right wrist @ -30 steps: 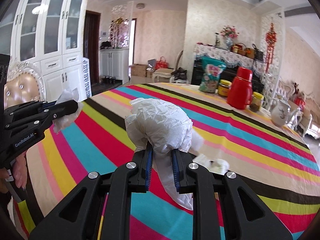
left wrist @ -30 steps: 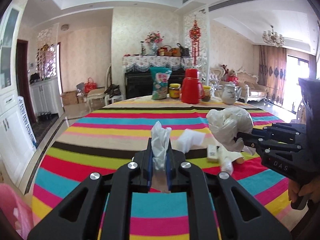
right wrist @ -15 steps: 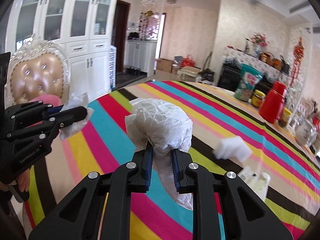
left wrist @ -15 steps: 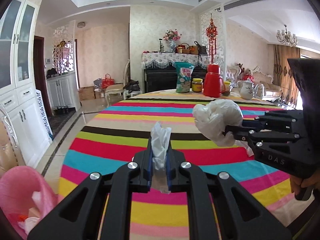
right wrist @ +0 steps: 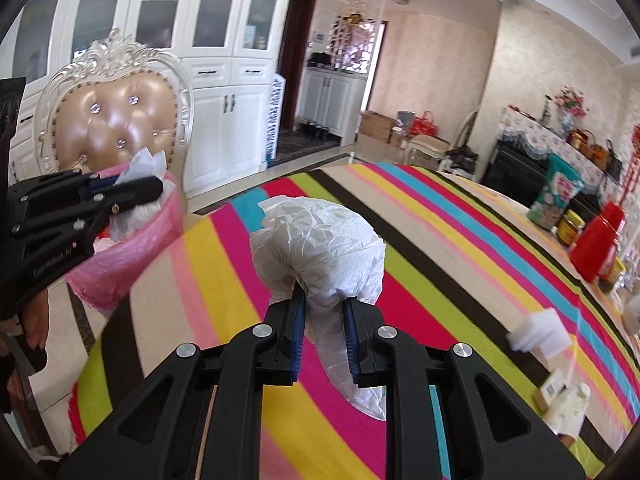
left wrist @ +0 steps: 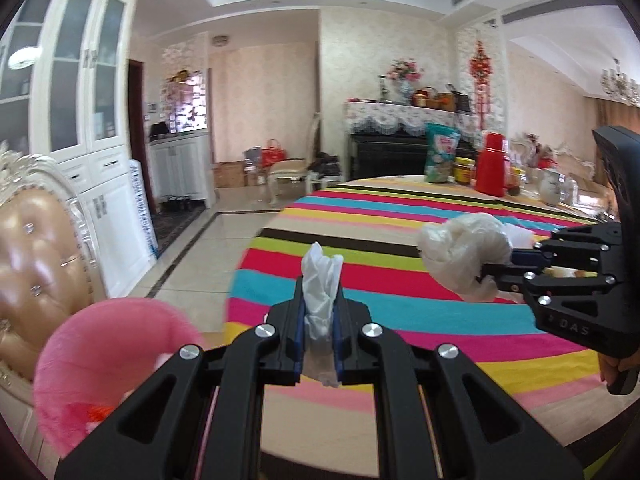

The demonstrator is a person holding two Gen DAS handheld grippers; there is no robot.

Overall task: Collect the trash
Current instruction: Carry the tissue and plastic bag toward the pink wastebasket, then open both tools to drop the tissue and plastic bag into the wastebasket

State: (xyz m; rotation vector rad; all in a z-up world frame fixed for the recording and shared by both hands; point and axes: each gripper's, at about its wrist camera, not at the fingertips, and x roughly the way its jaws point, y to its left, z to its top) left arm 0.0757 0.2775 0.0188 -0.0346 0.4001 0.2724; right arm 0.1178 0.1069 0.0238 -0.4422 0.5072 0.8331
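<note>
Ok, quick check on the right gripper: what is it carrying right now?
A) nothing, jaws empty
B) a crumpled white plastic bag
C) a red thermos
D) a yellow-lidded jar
B: the right gripper is shut on a crumpled white plastic bag bulging above its pads, over the striped tablecloth; the red thermos stands far back on the table.

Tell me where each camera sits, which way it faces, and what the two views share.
Left wrist: on the left gripper, clamping a tissue; faces the striped table edge and pink bin; a hand shows.
Right wrist: on the right gripper, clamping a crumpled plastic bag; faces the bin and chair.
Shared: each sees the other gripper, the table, the bin, the red thermos.
</note>
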